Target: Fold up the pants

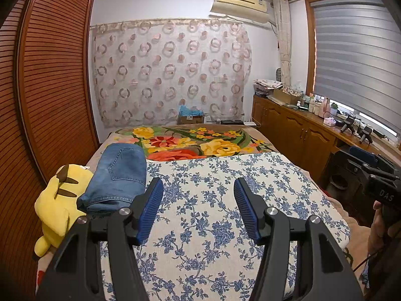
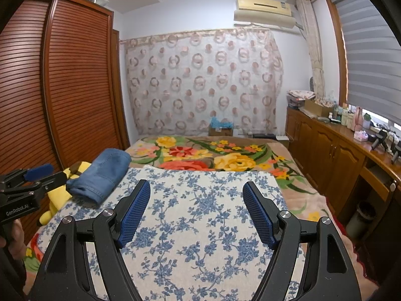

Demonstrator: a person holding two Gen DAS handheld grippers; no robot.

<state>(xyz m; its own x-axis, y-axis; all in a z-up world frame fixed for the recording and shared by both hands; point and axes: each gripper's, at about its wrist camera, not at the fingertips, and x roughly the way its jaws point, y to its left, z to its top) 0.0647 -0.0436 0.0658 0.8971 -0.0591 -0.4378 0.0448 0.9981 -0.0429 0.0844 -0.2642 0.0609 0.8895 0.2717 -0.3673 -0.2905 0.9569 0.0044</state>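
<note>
A folded pair of blue jeans (image 1: pixel 117 175) lies at the left edge of the bed, partly on the white cloth with blue flowers (image 1: pixel 213 213). In the right wrist view the jeans (image 2: pixel 102 175) sit to the upper left. My left gripper (image 1: pixel 198 188) hovers open above the flowered cloth, just right of the jeans, nothing between its blue pads (image 1: pixel 150 208). My right gripper (image 2: pixel 196 190) stands open over the cloth (image 2: pixel 200 225), holding nothing. The left gripper (image 2: pixel 37 173) also shows at the left edge of the right wrist view.
A yellow plush toy (image 1: pixel 57 200) lies against the jeans at the bed's left edge. A floral blanket (image 1: pixel 195 143) covers the far bed. A slatted wooden wardrobe (image 1: pixel 50 87) stands left, a wooden cabinet (image 1: pixel 295 130) with bottles right. A person's hand (image 1: pixel 378 225) holds the right gripper.
</note>
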